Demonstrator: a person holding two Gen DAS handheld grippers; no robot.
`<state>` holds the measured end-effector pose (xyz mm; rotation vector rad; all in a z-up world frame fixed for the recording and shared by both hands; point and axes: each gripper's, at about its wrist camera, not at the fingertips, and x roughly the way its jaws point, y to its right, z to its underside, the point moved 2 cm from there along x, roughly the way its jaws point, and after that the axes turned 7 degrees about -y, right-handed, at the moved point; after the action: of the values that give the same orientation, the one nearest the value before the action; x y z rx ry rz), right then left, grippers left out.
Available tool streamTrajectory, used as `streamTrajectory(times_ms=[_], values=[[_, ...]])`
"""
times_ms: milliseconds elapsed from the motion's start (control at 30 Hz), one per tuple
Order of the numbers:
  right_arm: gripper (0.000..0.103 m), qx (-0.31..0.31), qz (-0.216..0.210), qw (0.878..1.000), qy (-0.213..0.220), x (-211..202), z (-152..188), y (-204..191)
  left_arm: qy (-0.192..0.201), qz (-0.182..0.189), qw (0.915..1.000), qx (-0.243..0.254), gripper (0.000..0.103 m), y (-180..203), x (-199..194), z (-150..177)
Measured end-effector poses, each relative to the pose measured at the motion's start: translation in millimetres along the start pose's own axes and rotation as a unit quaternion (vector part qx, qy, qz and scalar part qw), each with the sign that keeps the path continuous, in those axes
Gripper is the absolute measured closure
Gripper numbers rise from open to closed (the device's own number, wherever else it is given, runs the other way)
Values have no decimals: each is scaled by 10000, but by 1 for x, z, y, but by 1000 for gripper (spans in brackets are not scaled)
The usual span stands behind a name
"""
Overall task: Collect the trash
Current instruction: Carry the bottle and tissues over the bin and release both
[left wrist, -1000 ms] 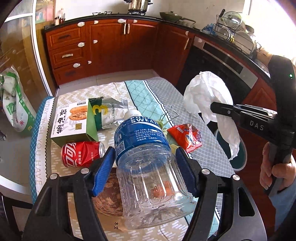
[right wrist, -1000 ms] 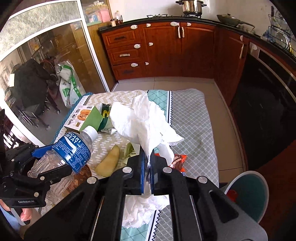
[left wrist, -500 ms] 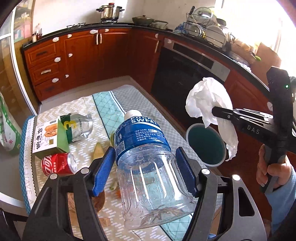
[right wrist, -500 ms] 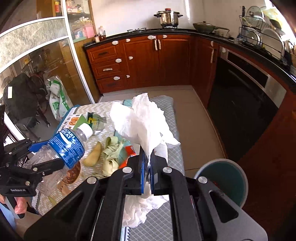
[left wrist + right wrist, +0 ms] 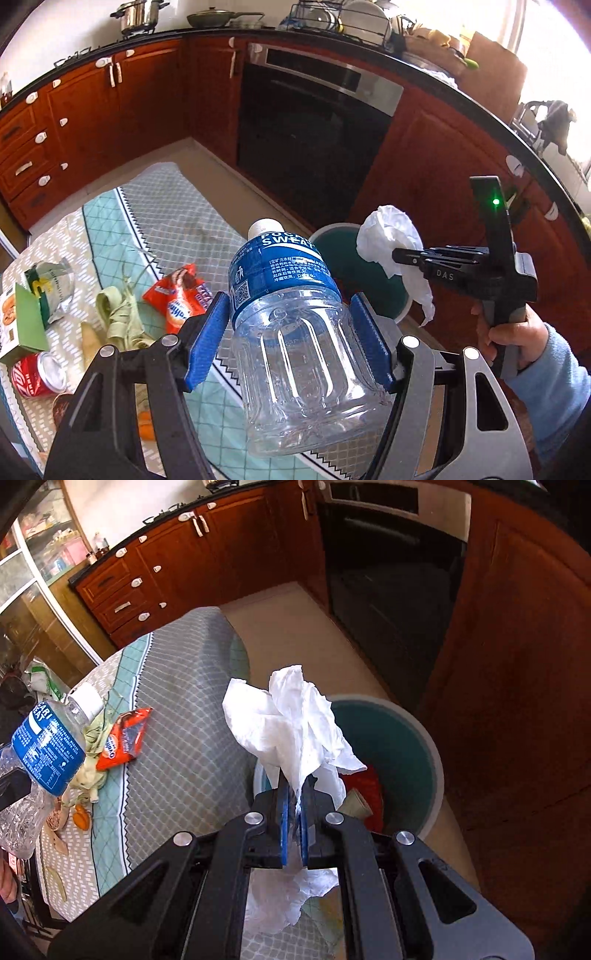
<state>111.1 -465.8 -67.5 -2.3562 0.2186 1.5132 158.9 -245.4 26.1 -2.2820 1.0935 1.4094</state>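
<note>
My left gripper (image 5: 291, 332) is shut on a clear plastic bottle (image 5: 295, 350) with a blue label, held in the air above the table edge; the bottle also shows in the right wrist view (image 5: 40, 746). My right gripper (image 5: 293, 812) is shut on a crumpled white tissue (image 5: 291, 727) and holds it over the near rim of the teal trash bin (image 5: 413, 746). The bin (image 5: 332, 243) stands on the floor beside the table and holds red and brown trash. The right gripper (image 5: 397, 254) with the tissue (image 5: 391, 243) is seen from the left wrist.
On the patterned tablecloth (image 5: 173, 206) lie a red snack wrapper (image 5: 177, 299), green peels (image 5: 122, 321), a red can (image 5: 33, 373), a green box (image 5: 18, 325) and a silver packet (image 5: 55, 284). Wooden cabinets and a black oven (image 5: 314, 122) stand behind.
Both grippers swung right, away from the table and toward the bin. The tissue is now over the bin's rim. The bottle stays gripped.
</note>
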Motion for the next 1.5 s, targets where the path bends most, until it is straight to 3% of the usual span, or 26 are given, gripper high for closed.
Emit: streamTrajectory(times_ms=[200,300,333,367,700,767,933,1200,1300,1500], values=[[94,182,37,9993,-322,37,-10,25,-295,202,9992,197,34,15,55,-20],[77,287,-24,9987,-423,48,-16,34,-443,289,9983,253,35,20,80,-29],[64,307,-17,9986,-425,50,-18,35,-488,323,9979,273,35,23,87,-32],[59,314,-6,9986,-414,51,-19,37,-526,349,9976,301,34,25,94,-34],[49,435,-7,9988,-239,36,-28,52,-785,556,9937,584,34,50,142,-48],[39,506,-67,9985,-184,30,-27,57,-812,565,9929,657,34,53,149,-50],[37,505,-255,9975,-424,31,-29,57,-872,700,9918,621,34,58,166,-54],[36,485,3,9987,-143,1,-30,63,-1002,873,9887,698,33,65,197,-64],[34,465,86,9989,-72,-8,-29,63,-1118,864,9875,694,24,68,209,-69],[33,419,168,9990,-24,-16,-30,59,-1025,851,9893,603,22,67,200,-63]])
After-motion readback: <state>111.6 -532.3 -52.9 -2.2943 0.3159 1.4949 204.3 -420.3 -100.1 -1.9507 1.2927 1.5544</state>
